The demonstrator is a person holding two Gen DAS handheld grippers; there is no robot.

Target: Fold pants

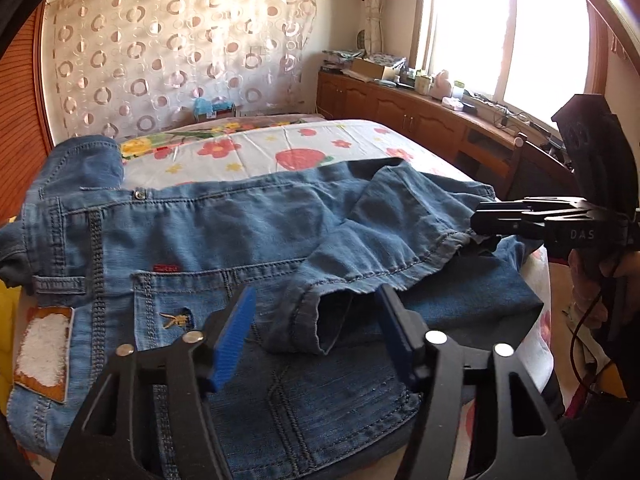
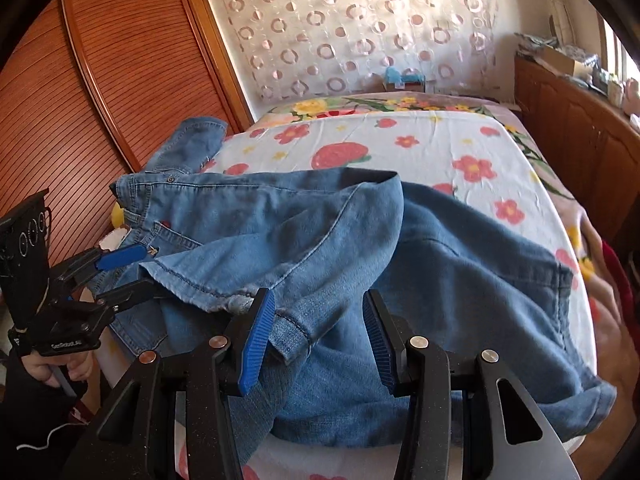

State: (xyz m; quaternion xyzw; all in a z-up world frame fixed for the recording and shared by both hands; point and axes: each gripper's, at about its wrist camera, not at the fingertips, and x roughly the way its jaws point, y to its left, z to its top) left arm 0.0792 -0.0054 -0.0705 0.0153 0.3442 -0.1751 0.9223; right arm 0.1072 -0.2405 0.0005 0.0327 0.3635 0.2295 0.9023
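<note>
Left wrist view: denim jeans (image 1: 224, 220) spread across flowered bedsheet (image 1: 304, 140), leg hems (image 1: 320, 320) folded back toward waistband. Left gripper (image 1: 316, 328) half open around a hem, not pinching. Right gripper (image 2: 320, 340) half open, empty. Soft, floppy, fairly heavy; best pinched at stitched hems.

Flowered bedsheet (image 1: 344, 136), circle-patterned curtain (image 1: 180, 40), wooden cabinets (image 1: 400, 108) under a window (image 1: 508, 28).

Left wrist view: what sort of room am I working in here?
Most likely a home bedroom. The jeans lie on a bed with a flower-print sheet, a circle-patterned curtain hangs behind it, and wooden cabinets run under a bright window.
</note>
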